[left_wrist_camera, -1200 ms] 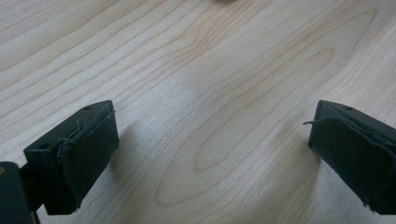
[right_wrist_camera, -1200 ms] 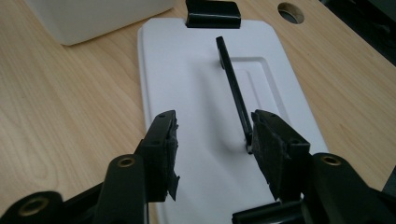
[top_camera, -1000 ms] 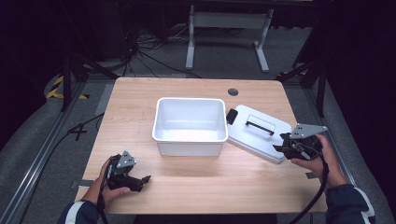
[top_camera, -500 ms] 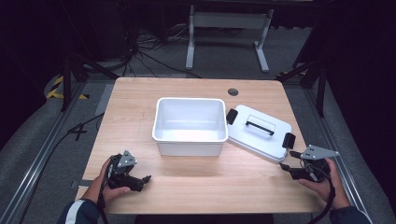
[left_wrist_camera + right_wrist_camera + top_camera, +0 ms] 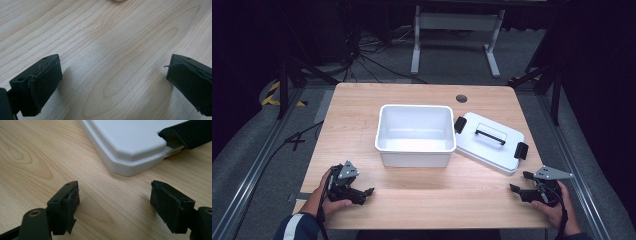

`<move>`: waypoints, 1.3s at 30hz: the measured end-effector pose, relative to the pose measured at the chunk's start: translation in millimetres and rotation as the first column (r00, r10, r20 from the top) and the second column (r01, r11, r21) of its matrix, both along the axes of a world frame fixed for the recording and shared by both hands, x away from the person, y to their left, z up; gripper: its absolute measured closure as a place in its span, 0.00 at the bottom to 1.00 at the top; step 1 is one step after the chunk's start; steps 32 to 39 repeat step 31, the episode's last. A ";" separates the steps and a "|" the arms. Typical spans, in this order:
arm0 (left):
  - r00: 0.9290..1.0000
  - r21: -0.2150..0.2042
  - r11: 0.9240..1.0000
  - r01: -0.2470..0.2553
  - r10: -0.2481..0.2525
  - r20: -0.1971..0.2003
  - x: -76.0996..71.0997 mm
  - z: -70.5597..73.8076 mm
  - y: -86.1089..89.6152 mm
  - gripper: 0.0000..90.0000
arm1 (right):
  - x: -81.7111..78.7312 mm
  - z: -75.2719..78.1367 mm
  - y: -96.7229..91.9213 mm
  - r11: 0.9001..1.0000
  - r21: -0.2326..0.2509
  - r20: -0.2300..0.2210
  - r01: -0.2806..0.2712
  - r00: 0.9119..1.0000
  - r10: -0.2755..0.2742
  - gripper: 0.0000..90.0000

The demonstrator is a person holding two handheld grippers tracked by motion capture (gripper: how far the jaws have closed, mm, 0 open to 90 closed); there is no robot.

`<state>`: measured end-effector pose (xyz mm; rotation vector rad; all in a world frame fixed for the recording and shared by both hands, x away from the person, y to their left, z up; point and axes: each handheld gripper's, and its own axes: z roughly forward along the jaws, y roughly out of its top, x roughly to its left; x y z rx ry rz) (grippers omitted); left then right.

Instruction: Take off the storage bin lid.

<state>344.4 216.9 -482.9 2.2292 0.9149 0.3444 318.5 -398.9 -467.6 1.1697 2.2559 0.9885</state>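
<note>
Worktop (image 5: pixel 362 115) of pale wood is seen from above, with dark floor and cables around it. Left gripper (image 5: pixel 362 192) is held low at the near left corner in a hand (image 5: pixel 329 200); its jaws are spread wide over bare wood grain, with nothing between them, as the left gripper view (image 5: pixel 112 75) confirms. White open bin (image 5: pixel 414 132) is set near the middle of the worktop, upright, interior apparently bare. White lid (image 5: pixel 489 142) is laid flat just beside the bin's right side, handle up, a black latch (image 5: pixel 521 150) at each end. Right gripper (image 5: pixel 518 184) is held at the near right corner in a hand (image 5: pixel 552 207), apart from the lid. Its jaws are spread, nothing pinched; the lid corner (image 5: pixel 135 157) and one latch (image 5: pixel 187 132) are seen just beyond them.
</note>
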 end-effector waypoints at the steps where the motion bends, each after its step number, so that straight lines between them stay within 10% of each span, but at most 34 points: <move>1: 1.000 0.000 1.000 0.000 0.000 -0.002 -0.2 0.0 -0.1 0.01 | 0.2 -0.1 -0.1 1.000 0.002 -0.001 0.000 1.000 0.000 0.26; 39: 1.000 0.006 1.000 0.009 -0.009 -0.012 3.1 0.9 -1.4 0.00 | -0.1 -0.1 0.2 1.000 -0.005 -0.006 0.031 0.999 -0.031 0.21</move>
